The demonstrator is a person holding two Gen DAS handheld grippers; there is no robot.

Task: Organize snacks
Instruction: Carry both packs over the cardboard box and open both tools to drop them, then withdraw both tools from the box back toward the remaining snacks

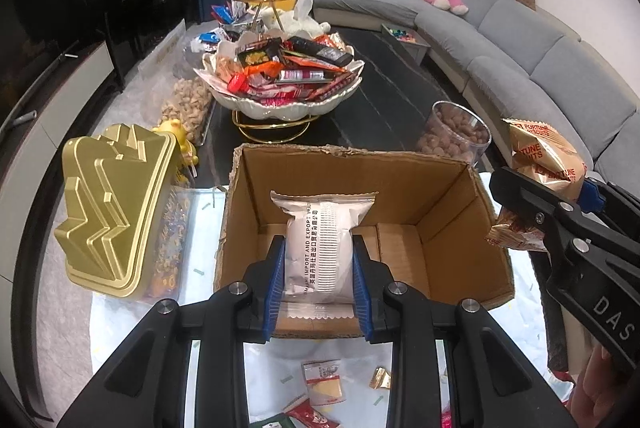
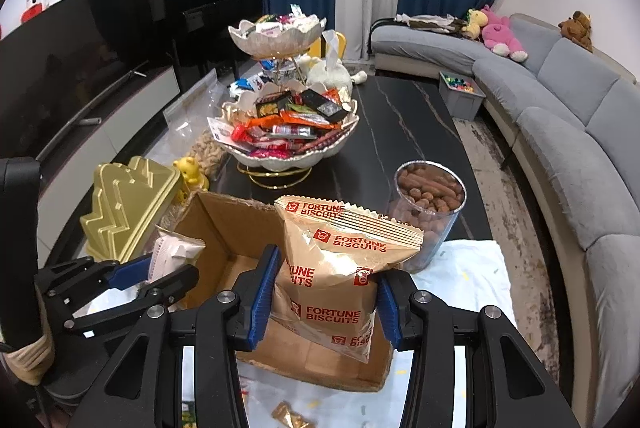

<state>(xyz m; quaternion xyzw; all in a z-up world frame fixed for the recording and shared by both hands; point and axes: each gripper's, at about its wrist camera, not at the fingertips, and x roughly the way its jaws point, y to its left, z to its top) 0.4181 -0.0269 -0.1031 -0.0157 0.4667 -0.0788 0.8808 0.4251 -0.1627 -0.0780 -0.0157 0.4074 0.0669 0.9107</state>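
My left tool (image 1: 319, 270) is clamped on a white packet (image 1: 320, 244) above the cardboard box (image 1: 448, 204); my right tool (image 2: 325, 298) grips a biscuit bag (image 2: 340, 268).

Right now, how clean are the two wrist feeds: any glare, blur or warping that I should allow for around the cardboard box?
Left wrist view: sharp in the middle, print on the white snack packet legible; glare on the gold lid; fisheye bends the sofa and darkens the corners. Right wrist view: Fortune Biscuits bag crisp with foil sheen; cardboard box partly hidden behind it.

Both grippers (image 1: 319, 278) (image 2: 325, 298) clamped, angled downward
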